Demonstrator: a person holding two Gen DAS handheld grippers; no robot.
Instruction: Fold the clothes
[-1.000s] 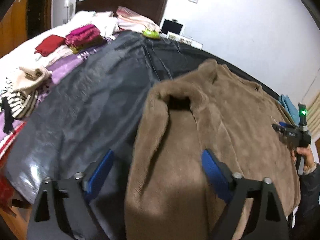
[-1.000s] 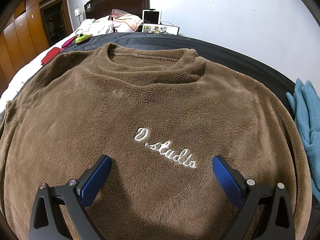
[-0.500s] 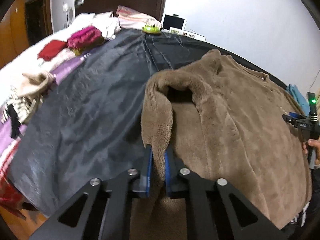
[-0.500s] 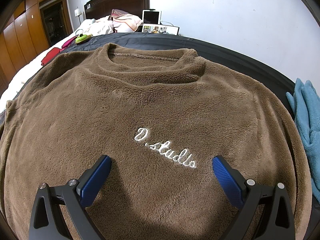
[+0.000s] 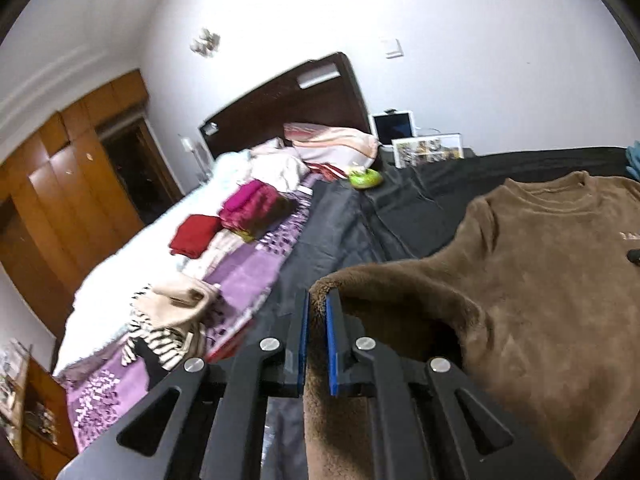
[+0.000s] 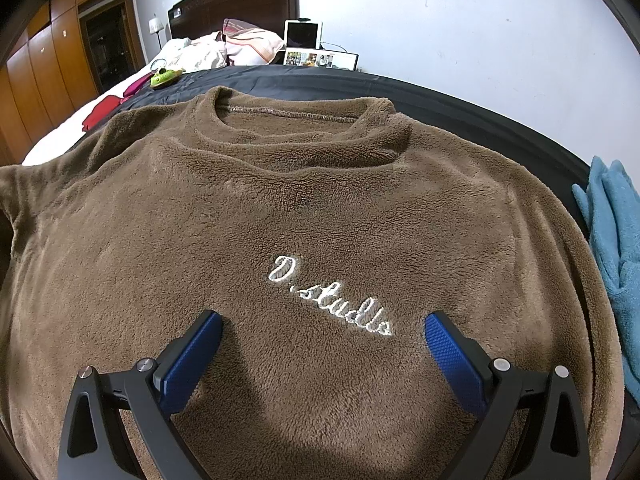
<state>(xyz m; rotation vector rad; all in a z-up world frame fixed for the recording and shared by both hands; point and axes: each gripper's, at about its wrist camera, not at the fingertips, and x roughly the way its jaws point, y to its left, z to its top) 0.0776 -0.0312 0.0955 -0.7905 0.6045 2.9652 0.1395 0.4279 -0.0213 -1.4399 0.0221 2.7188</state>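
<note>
A brown fleece sweater (image 6: 312, 208) with white "D.studio" lettering lies front up on a dark sheet (image 6: 440, 96) on the bed. My right gripper (image 6: 320, 332) is open and hovers low over the sweater's chest, empty. My left gripper (image 5: 316, 316) is shut on the sweater's left sleeve edge (image 5: 320, 296) and holds it lifted above the bed. The sweater's body (image 5: 560, 272) spreads to the right in the left wrist view.
Folded red (image 5: 194, 234) and magenta clothes (image 5: 256, 206), a beige and striped pile (image 5: 172, 316), pillows (image 5: 332, 146) and a green toy (image 5: 364, 178) lie on the bed's left. A blue garment (image 6: 616, 248) lies right of the sweater. A tablet (image 6: 303, 34) stands by the headboard.
My left gripper closed on the sweater's sleeve edge, then lifted it and tilted upward. My right gripper has stayed open and still.
</note>
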